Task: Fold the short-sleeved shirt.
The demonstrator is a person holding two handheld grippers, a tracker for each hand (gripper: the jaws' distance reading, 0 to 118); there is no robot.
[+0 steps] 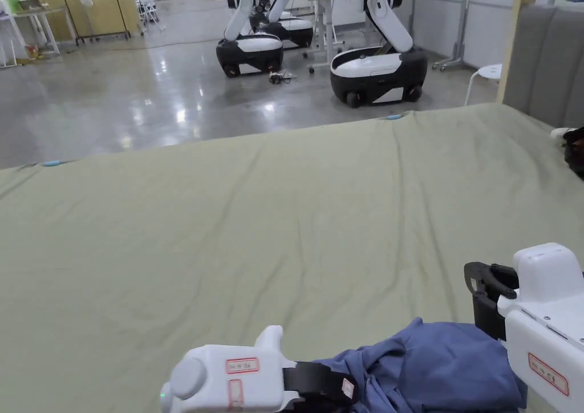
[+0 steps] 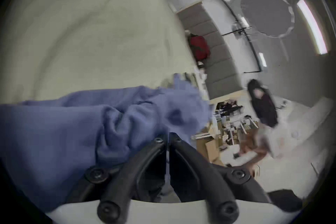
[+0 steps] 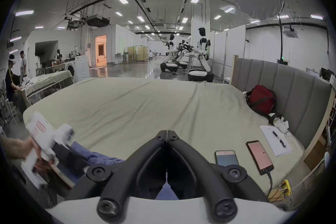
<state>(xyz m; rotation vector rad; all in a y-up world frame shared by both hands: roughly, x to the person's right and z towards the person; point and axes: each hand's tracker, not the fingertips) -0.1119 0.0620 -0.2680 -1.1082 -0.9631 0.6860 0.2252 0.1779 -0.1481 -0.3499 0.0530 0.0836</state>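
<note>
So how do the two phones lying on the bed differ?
The blue-screen phone glows bluish; the pink-screen phone glows pinkish. The pink-screen phone has a cable plugged in; the blue-screen phone's lower end is hidden. Both lie flat, screens lit, on the green sheet.

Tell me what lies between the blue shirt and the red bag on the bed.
In the right gripper view, bare green sheet lies between the blue shirt and the red bag; two phones sit nearer.

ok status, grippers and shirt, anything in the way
Left gripper shut, at the shirt, grip unclear. Right gripper shut, empty. Shirt bunched at bed's near edge, unfolded. Phones right of it, not blocking.
</note>
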